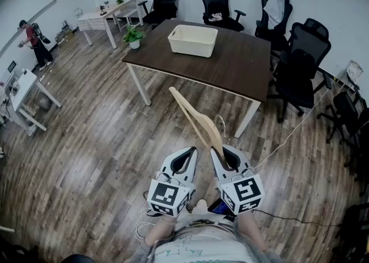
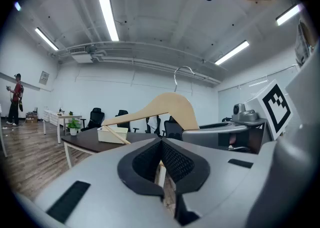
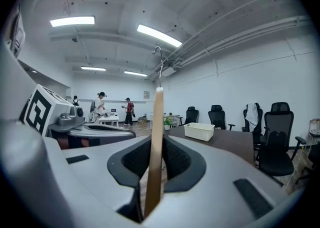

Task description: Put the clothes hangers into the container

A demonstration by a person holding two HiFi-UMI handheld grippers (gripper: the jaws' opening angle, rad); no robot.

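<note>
R tool (image 1: 221, 153) is clamped on the wooden hanger (image 1: 196, 119), which angles up and fwd. L tool (image 1: 185, 155) is pinched shut w/ nothing in it. The container (image 1: 191, 48) sits on the worktop (image 1: 242, 66), well apart from us. We'd step in close, keep the grip firm, and lower the hanger inside the rim before letting go.

The clothes hanger (image 1: 196, 119) is pale wood, smooth and with a soft satin finish; its hook (image 3: 159, 54) is thin bright metal wire. At twelve o'clock, the container (image 1: 192, 40) looks like cream plastic with a woven pattern on its wall. The table (image 1: 230, 63) has a dark brown matt top. The floor (image 1: 86, 141) is made of grey-brown wood-look planks with a light shine. The left gripper (image 1: 183, 157) and the right gripper (image 1: 222, 155) have grey matt plastic shells, and their pads (image 3: 176, 159) are black with a rough grid texture.
</note>
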